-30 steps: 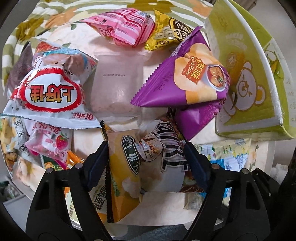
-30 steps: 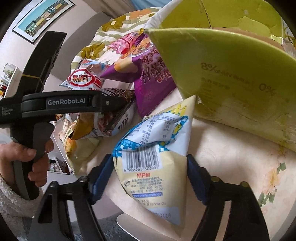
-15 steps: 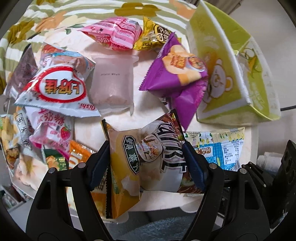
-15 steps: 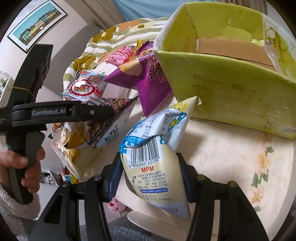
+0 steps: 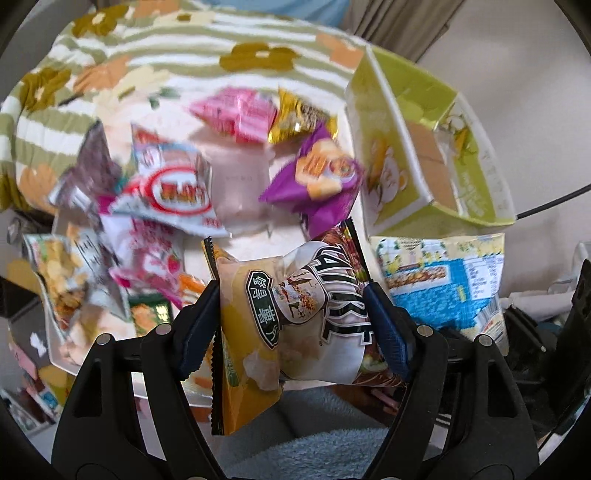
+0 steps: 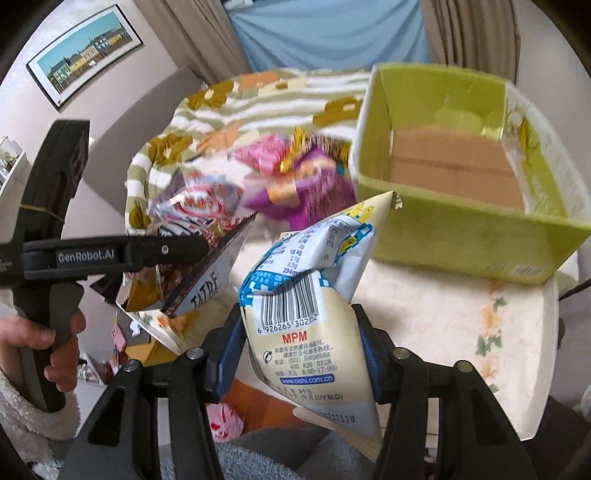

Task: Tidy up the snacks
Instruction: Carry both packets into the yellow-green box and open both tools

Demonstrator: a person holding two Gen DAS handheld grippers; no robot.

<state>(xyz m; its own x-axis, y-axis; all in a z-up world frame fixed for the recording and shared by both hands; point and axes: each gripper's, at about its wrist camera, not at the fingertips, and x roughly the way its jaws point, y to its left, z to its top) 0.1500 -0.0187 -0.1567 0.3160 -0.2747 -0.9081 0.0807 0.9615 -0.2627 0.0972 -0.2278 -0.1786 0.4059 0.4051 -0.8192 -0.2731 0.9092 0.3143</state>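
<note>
The left hand-held gripper (image 5: 291, 317) is pinching a yellow-and-brown snack bag (image 5: 295, 325). The right hand-held gripper (image 6: 301, 354) is clamping a blue-and-cream snack packet (image 6: 310, 314) near the counter's (image 6: 443, 317) front edge, beside the green box (image 6: 461, 221).

Framed pic (image 6: 84, 51) on wall top left, blue curtain (image 6: 325, 33) behind, floral striped blanket (image 5: 155, 48), black cable (image 5: 554, 205) at right.

One box (image 5: 384, 177) — green, open-topped. Two grippers, left (image 5: 291, 295) and right (image 6: 297, 317), one snack clamped in each: yellow-brown packet (image 5: 258, 332), blue-white packet (image 6: 306, 332). Left of the box, six loose packets told apart — one purple (image 5: 317, 181), one gold (image 5: 299, 118), one pink (image 5: 236, 114), one pale (image 5: 240, 188), one red-and-white (image 5: 177, 192), one dark (image 5: 92, 162). Further left of the box, a blurred heap (image 5: 110, 273), uncountable.
</note>
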